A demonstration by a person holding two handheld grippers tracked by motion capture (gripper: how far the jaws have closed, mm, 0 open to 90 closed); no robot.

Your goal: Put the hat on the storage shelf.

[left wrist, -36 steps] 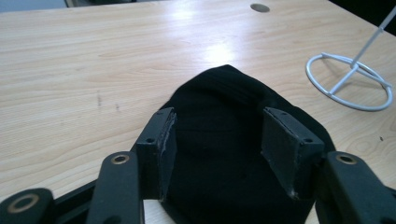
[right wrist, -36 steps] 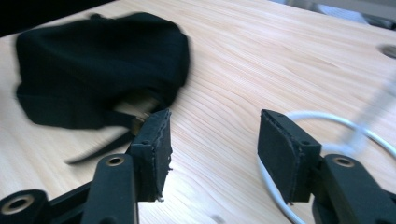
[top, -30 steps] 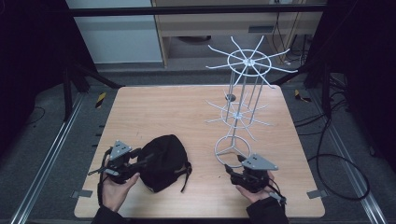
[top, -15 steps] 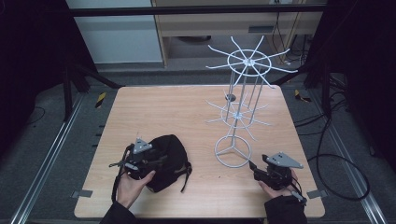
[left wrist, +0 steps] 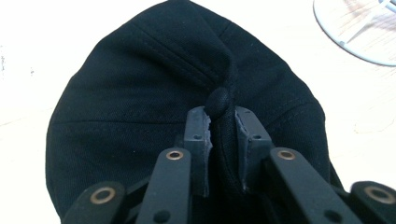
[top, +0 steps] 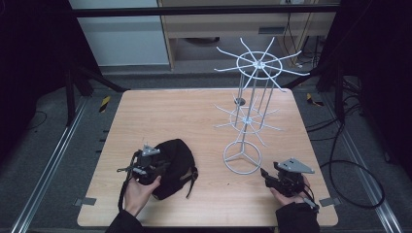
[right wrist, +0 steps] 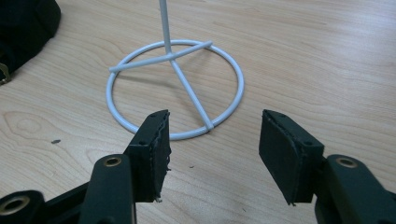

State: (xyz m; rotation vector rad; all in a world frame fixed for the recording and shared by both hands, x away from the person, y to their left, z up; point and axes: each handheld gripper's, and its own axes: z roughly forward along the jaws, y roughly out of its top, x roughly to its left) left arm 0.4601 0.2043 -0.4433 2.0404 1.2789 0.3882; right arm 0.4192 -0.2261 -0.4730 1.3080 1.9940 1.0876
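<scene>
left gripper (left wrist: 219, 140) moved onto black cap (top: 175, 165), pinching crown fold | right gripper (right wrist: 212, 154) spread | brim direction unclear

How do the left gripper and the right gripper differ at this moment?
The left gripper is shut on a fold of the black cap; the right gripper is open and holds nothing. The left gripper lies over the cap, while the right gripper points at the round base of the white wire rack without touching it. Both have black jaws.
</scene>
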